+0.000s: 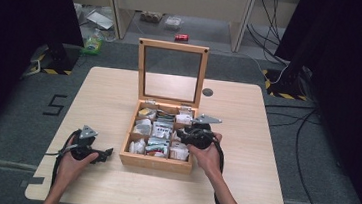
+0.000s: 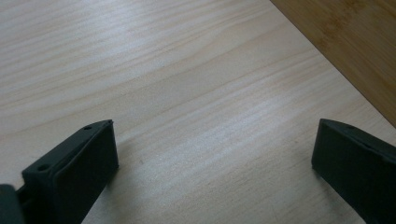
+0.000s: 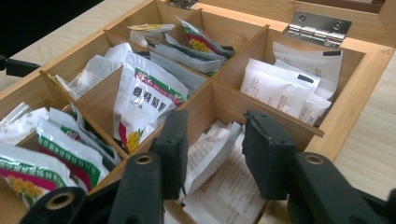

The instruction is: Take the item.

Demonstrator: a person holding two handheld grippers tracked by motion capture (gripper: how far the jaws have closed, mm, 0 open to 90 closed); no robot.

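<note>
A wooden box (image 1: 155, 162) with its glass lid (image 1: 174, 45) standing upright sits mid-table, its compartments full of tea-bag packets. My right gripper (image 1: 180, 132) hovers over the box's right near compartment. In the right gripper view its jaws (image 3: 217, 116) stand partly apart, straddling a tilted white packet (image 3: 210, 151). The left jaw is against the packet's edge and the right jaw is clear of it. Green-and-white packets (image 3: 140, 100) fill the neighbouring compartments. My left gripper (image 1: 109, 152) rests on the table left of the box, and its jaws (image 2: 215, 125) are wide open over bare wood.
The box's side wall (image 2: 355, 42) lies just right of my left gripper. A round grommet (image 1: 207, 92) sits in the table behind the lid. On the floor beyond are a red can (image 1: 181, 37), a green bottle (image 1: 93, 43) and cables; black curtains flank both sides.
</note>
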